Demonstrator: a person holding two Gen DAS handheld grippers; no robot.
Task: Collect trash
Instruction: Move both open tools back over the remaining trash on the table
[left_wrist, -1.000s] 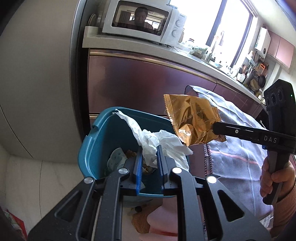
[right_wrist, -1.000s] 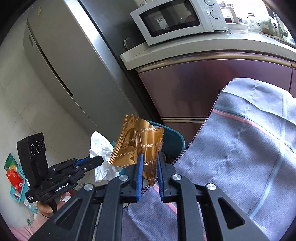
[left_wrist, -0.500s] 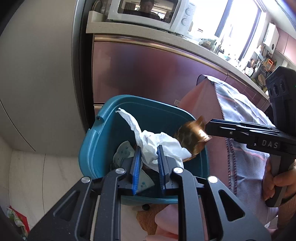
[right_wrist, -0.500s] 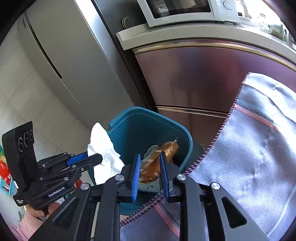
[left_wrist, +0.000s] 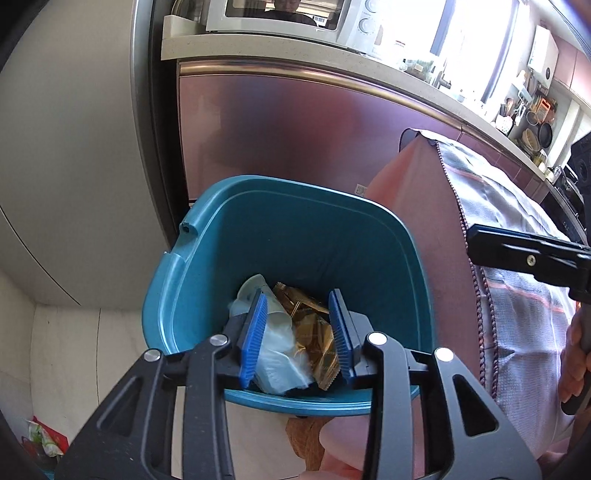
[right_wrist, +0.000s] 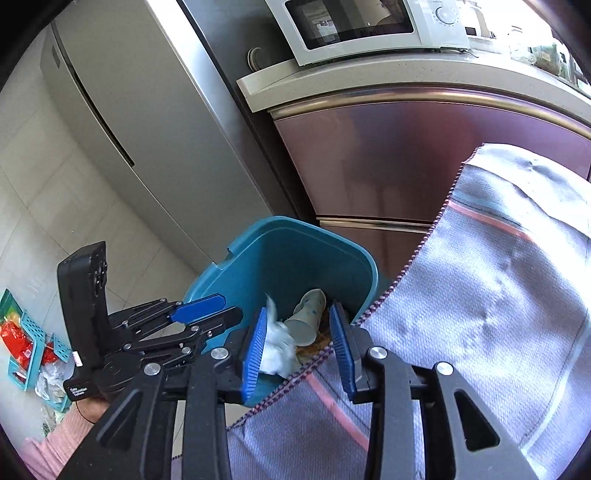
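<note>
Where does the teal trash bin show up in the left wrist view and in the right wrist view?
Left wrist: teal trash bin fills the centre, seen from above, behind the open left tool.
Right wrist: the bin sits lower centre, left of the grey cloth, partly behind the open right tool.
Shared landmark: the white microwave on the counter, top of both views.

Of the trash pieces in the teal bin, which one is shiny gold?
The crinkled gold wrapper, lying at the right of the pile in the teal bin. The crumpled tissue and the paper cup are pale.
</note>
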